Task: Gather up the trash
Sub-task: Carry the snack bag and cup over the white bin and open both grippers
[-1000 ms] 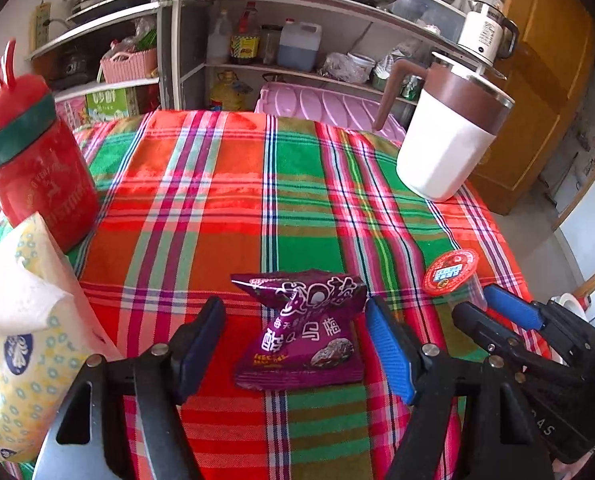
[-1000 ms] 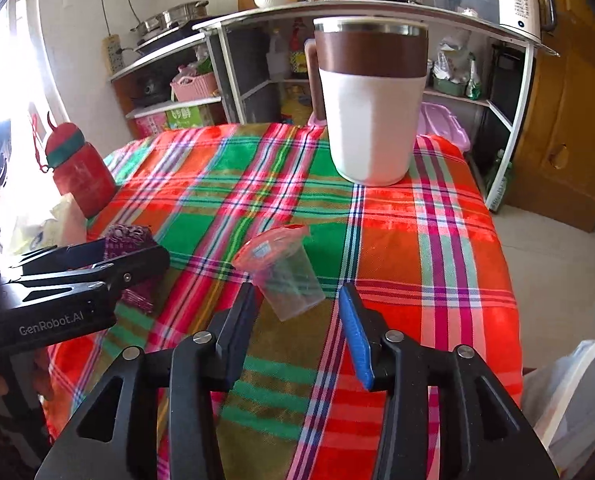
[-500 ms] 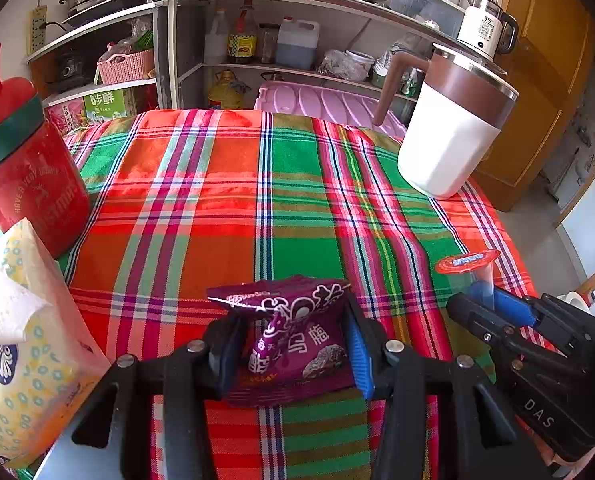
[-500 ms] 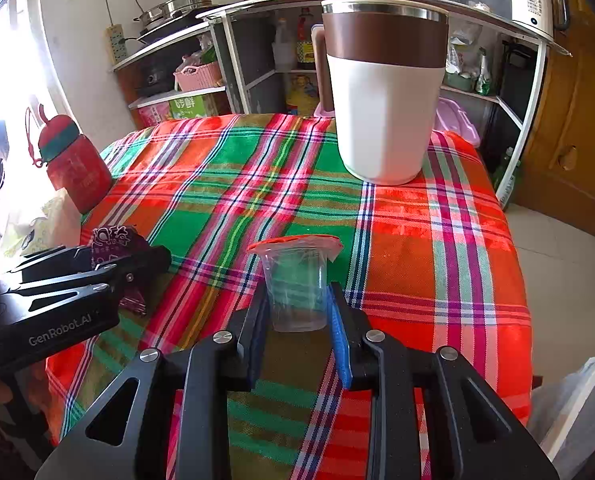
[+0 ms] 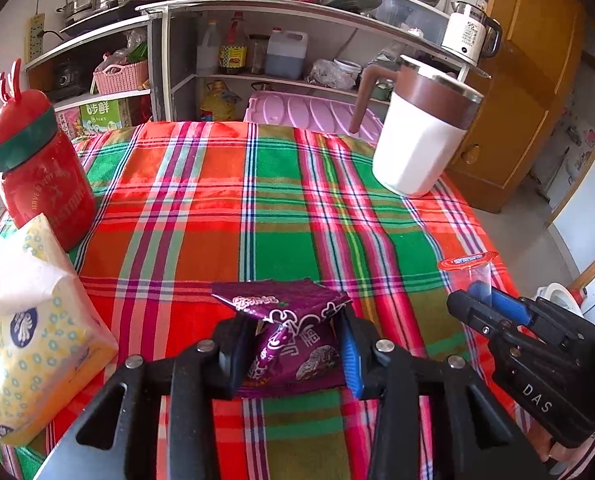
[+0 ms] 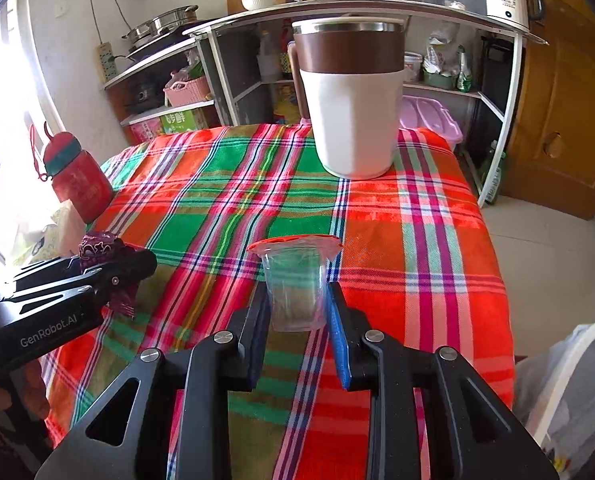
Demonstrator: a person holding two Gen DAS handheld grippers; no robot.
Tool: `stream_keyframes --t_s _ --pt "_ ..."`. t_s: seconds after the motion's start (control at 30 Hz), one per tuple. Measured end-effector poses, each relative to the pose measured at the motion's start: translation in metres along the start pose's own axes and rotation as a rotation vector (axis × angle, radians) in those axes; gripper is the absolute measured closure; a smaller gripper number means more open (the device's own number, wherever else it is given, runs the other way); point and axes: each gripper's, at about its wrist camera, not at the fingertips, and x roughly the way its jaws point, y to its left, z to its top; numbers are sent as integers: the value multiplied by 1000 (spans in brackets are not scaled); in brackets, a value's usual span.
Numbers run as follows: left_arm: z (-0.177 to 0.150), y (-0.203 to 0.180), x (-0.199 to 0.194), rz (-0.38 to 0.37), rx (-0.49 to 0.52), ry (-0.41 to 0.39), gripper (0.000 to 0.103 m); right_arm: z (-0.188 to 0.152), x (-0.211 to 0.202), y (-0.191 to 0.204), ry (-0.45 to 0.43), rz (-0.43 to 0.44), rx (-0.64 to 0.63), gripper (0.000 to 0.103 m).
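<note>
Trash gripped on both sides.
Your left gripper (image 5: 293, 354) has just closed on the purple wrapper (image 5: 293, 344); your right gripper (image 6: 297, 320) clamps the plastic cup (image 6: 295, 284), with the white mug (image 6: 353, 104) beyond it.

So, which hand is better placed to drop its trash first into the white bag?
The right gripper, probably. It grips the clear cup, and the white bag shows just to its right. The left gripper holds the purple wrapper, farther from it.
</note>
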Motion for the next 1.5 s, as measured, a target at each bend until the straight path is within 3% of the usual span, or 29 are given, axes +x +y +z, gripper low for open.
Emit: stream_keyframes --t_s 0.37,0.77,1.2,1.5 --pt "-18 -35 -54 -56 52 -70 63 -19 -57 -1 -74 8 38 74" --pt "-37 -95 -97 -106 149 -120 63 -49 -124 -35 -149 -27 106 74" --pt "-61 -188 -107 -206 282 -115 63 -85 -189 -96 -208 -124 190 74" --pt "-79 -257 -96 -281 365 -64 63 -113 -221 -151 -209 -220 258 74"
